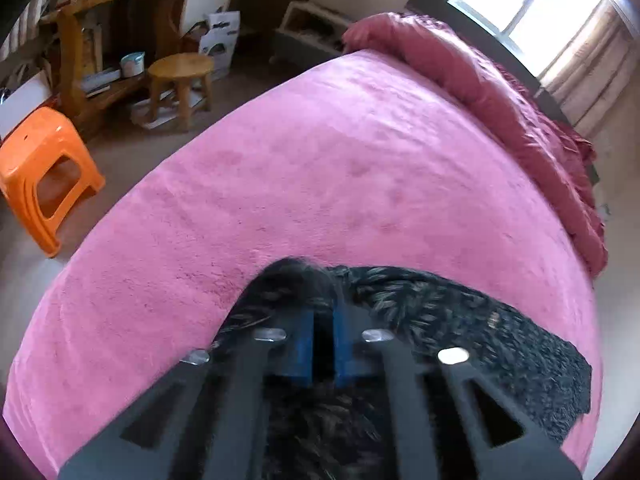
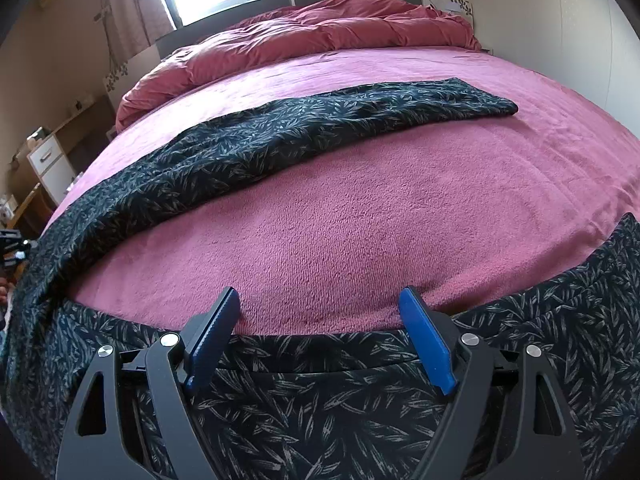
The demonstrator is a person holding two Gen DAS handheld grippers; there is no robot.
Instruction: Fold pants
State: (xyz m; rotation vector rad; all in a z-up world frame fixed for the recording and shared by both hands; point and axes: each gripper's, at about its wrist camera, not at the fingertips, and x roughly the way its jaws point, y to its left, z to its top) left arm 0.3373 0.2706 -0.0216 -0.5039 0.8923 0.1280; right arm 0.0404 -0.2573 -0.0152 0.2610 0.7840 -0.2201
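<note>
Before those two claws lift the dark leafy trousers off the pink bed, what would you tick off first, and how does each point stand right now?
1. Left gripper shut on the black leaf-print pants: ok, fabric bunches around its closed blue pads.
2. Right gripper gripping too: not ok, it is open above the waistband.
3. Waistband between the right pads: cannot tell; they hover over its edge.
4. One trouser leg laid flat across the fuzzy pink bedspread: ok.
5. Crumpled red duvet clear of the pants: ok, it is bunched by the headboard.
</note>
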